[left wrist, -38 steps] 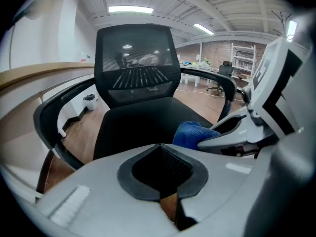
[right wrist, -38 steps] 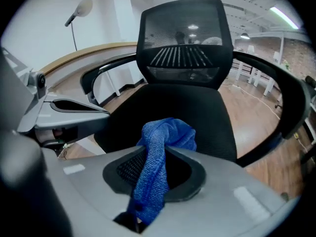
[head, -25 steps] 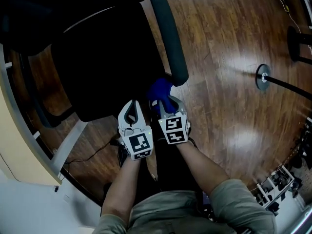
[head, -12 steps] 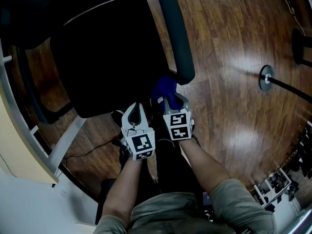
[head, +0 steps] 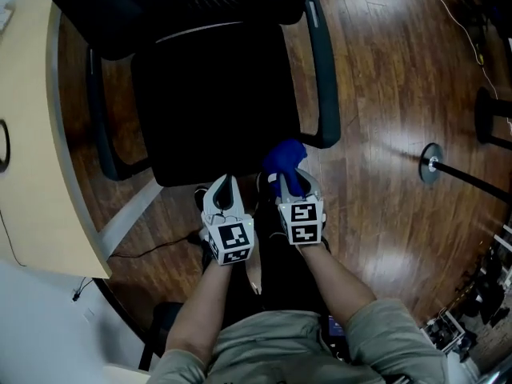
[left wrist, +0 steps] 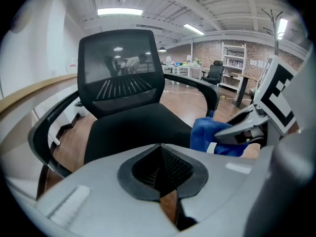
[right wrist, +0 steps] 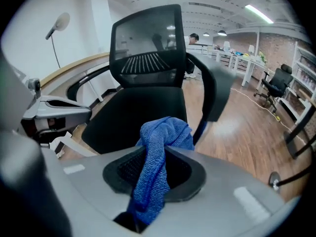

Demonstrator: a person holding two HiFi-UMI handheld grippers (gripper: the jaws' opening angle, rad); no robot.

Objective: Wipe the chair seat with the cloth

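Cloth (right wrist: 160,157), blue and bunched, is clamped between the jaws of the right gripper (right wrist: 155,163): in the right gripper view the pads press on a twisted strand of it, a crumpled wad stands up past the jaw tips and a tail hangs back through the gap behind the pads. From the head view the cloth (head: 286,160) sticks out ahead of the right gripper (head: 290,181) at the front corner of the chair seat (head: 212,110) on that gripper's side, just below the front end of the armrest (head: 324,78); whether it touches the seat cannot be told. The left gripper (head: 224,187) is alongside, close to the right one but apart from it, its tips at the seat's front edge near the middle. In the left gripper view its jaws are closed on each other with nothing between them (left wrist: 160,154), and the cloth (left wrist: 210,135) shows to the side of them, beyond the seat's front edge (left wrist: 133,127). Both grippers point down and forward toward the seat, each carried on a bare forearm. The seat is black, with a dark backrest (head: 160,6) at its far edge. Under the chair is a wooden floor (head: 384,158); a pale curved desk (head: 32,134) runs along the left side, and a round stand base (head: 432,165) sits well off to the right.
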